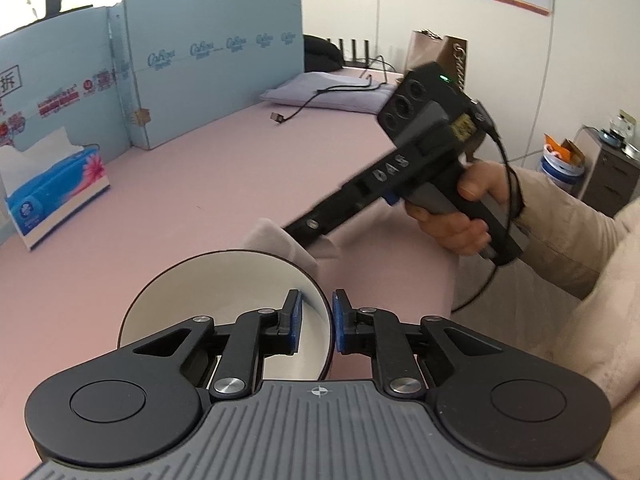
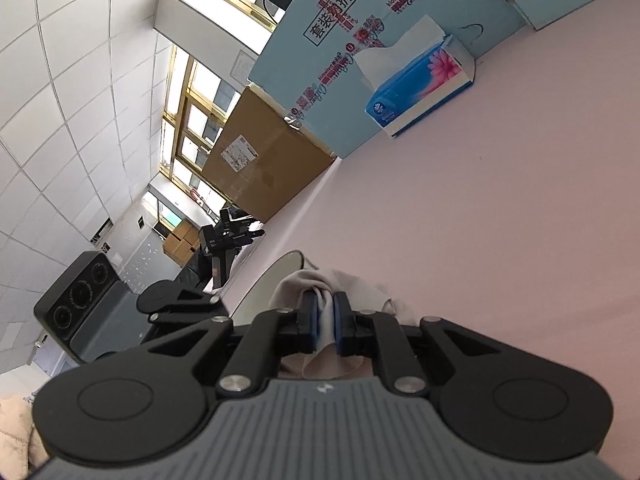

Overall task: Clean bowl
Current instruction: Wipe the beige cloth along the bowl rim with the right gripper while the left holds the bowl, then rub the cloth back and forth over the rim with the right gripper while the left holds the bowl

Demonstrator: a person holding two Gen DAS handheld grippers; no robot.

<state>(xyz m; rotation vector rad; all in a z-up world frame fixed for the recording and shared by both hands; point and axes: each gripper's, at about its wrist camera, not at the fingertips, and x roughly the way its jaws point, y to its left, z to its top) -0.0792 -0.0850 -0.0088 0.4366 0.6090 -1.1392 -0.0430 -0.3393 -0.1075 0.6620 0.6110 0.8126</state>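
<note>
A white bowl with a dark rim is tilted up off the pink table, and my left gripper is shut on its right rim, one pad inside and one outside. In the left wrist view the right gripper reaches in from the right, held by a hand, with a white tissue at its tip against the bowl's far rim. The right wrist view shows my right gripper shut on the crumpled tissue, with the bowl's edge just left of it.
A blue tissue box stands at the left of the pink table, in front of light-blue foam panels. A folded cloth with a black cable lies at the back. A beige sleeve fills the right side.
</note>
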